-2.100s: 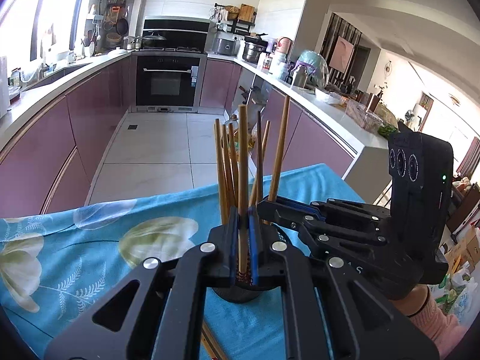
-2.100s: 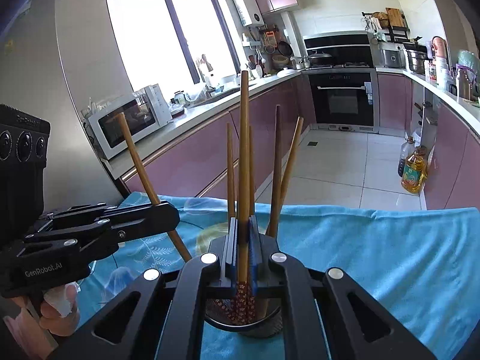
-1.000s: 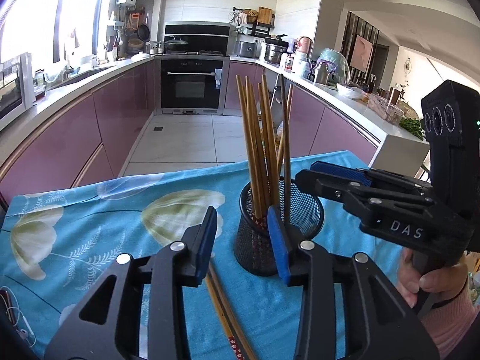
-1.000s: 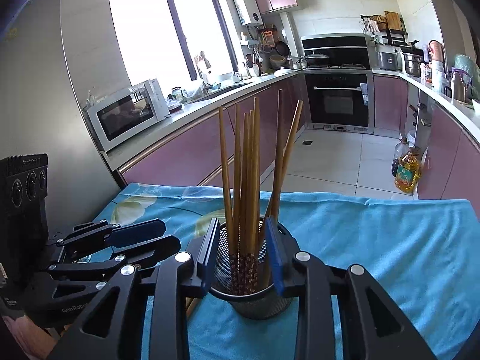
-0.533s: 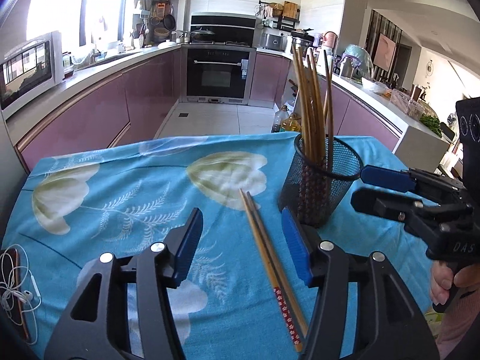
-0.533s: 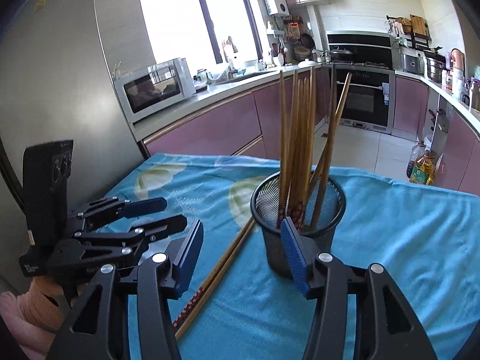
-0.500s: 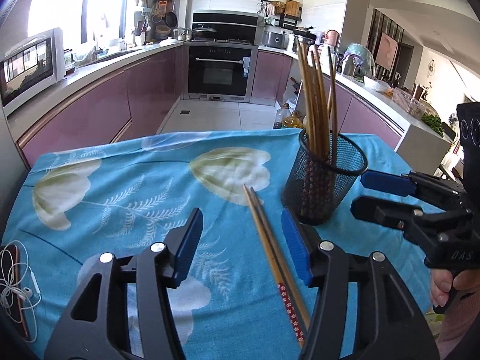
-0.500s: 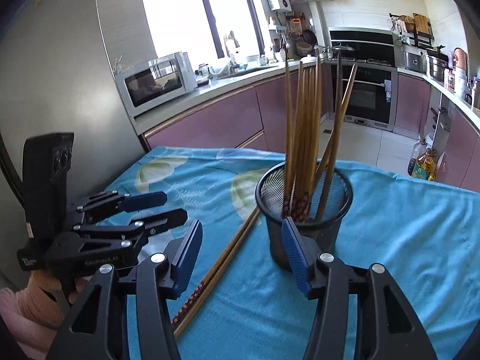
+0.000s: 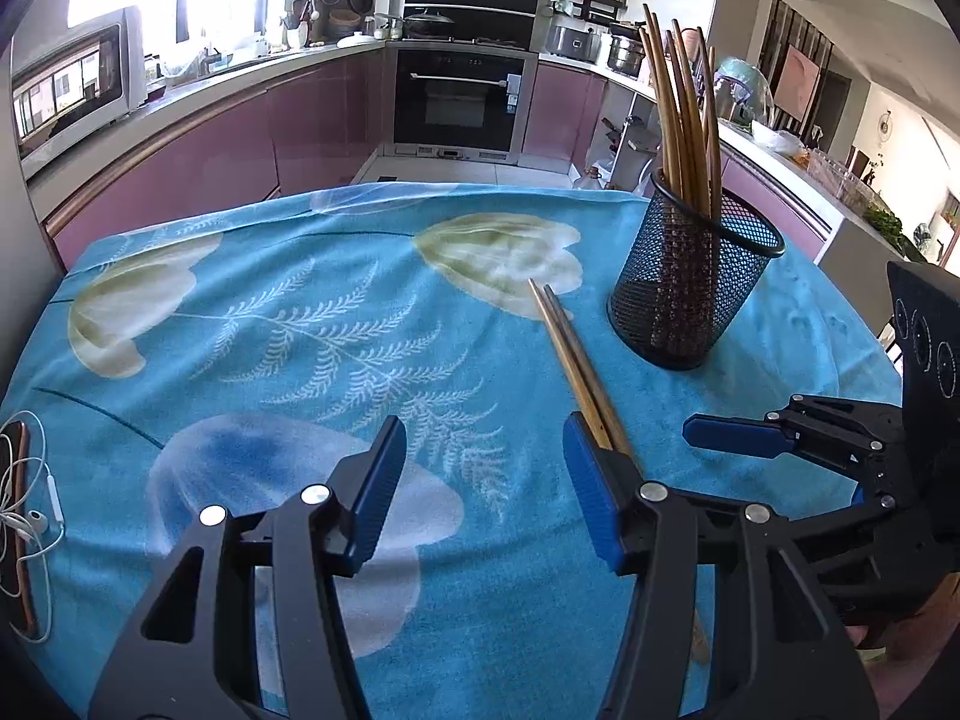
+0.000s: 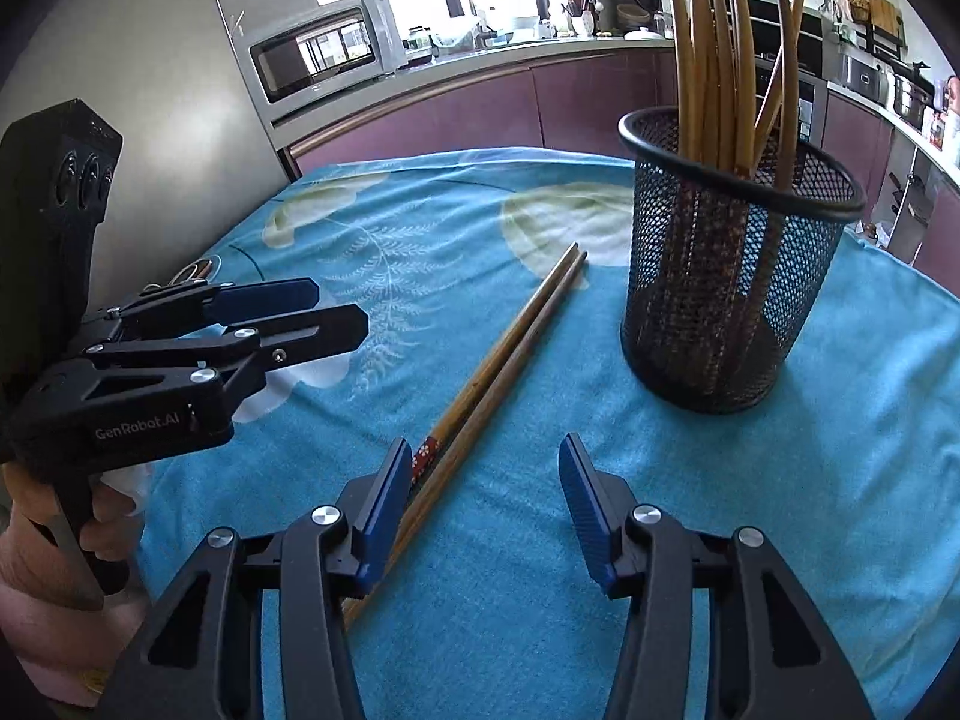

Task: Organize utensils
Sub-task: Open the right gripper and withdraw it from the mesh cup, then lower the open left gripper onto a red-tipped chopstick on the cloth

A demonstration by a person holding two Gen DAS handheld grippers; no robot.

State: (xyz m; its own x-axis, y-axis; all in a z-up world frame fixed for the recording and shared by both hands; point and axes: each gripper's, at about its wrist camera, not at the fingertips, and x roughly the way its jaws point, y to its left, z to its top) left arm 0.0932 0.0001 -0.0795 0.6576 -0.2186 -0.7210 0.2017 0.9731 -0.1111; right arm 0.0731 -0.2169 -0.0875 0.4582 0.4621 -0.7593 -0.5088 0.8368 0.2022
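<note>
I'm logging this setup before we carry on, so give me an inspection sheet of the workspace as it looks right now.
Surface: blue floral tablecloth, flat.
Job's things: mesh holder upright, full of chopsticks; loose pair of chopsticks lying beside it.
Clutter: phone at the cloth's edge.
Grippers: left tongs open, empty; right tongs open, empty.
Cables: white earphones lying over the phone.
Surroundings: kitchen with oven and microwave.
</note>
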